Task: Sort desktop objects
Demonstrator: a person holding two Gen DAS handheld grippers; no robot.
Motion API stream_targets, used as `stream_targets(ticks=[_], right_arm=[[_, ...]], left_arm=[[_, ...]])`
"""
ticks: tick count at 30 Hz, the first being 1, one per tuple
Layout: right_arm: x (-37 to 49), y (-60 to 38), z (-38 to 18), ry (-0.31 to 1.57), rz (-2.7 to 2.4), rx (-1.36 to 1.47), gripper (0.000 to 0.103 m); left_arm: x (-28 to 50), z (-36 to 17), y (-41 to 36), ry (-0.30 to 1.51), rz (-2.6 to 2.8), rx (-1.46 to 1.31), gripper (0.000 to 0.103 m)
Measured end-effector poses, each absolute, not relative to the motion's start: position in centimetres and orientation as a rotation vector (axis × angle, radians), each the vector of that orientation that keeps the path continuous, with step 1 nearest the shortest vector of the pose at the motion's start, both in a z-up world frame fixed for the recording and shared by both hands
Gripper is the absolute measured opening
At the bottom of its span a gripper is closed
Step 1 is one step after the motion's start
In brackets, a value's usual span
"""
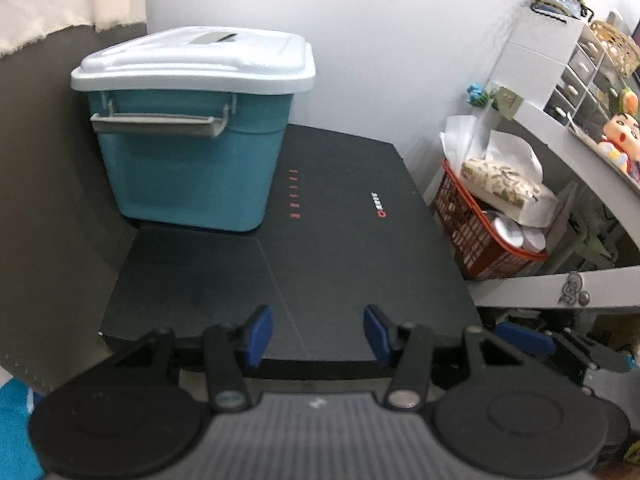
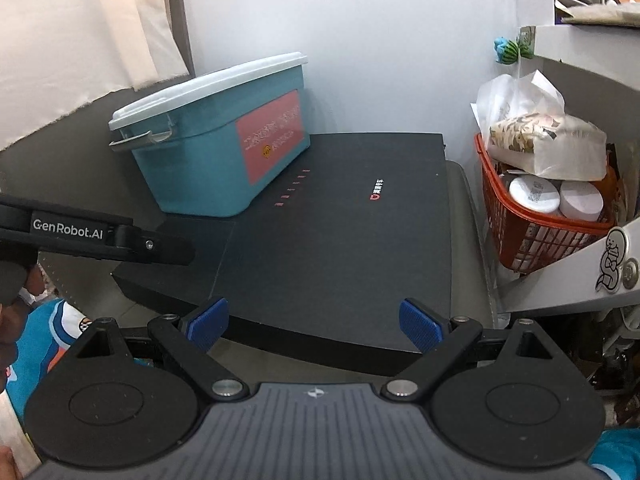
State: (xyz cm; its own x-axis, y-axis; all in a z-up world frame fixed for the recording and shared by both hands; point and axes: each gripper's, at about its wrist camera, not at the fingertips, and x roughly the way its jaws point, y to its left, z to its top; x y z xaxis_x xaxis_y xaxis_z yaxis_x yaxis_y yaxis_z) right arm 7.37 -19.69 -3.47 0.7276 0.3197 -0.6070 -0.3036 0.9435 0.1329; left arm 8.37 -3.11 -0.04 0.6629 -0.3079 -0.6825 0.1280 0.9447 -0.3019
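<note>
A teal storage box [image 1: 188,160] with a closed white lid [image 1: 200,60] and a grey handle stands at the back left of a black flat case [image 1: 320,248]. It also shows in the right wrist view [image 2: 216,148], with a pink label on its side, on the same black case [image 2: 340,240]. My left gripper [image 1: 318,334] is open and empty over the case's near edge. My right gripper [image 2: 314,326] is open and empty, also at the near edge. The left gripper's body [image 2: 92,236] shows at the left of the right wrist view.
A red mesh basket [image 2: 532,236] at the right holds a tissue pack [image 2: 548,148] and white round tubs [image 2: 534,196]; it also shows in the left wrist view [image 1: 476,232]. A grey shelf [image 1: 576,152] with figurines and small drawers stands right. White wall behind, curtain at the left.
</note>
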Motion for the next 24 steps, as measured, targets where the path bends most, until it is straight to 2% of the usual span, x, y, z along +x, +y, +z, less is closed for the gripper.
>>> stream_targets(ticks=[24], right_arm=[[7.6, -20.05, -3.3, 0.674, 0.346, 0.039, 0.095]], left_arm=[[8.14, 0.66, -3.22, 0.743, -0.2, -0.155, 0.054]])
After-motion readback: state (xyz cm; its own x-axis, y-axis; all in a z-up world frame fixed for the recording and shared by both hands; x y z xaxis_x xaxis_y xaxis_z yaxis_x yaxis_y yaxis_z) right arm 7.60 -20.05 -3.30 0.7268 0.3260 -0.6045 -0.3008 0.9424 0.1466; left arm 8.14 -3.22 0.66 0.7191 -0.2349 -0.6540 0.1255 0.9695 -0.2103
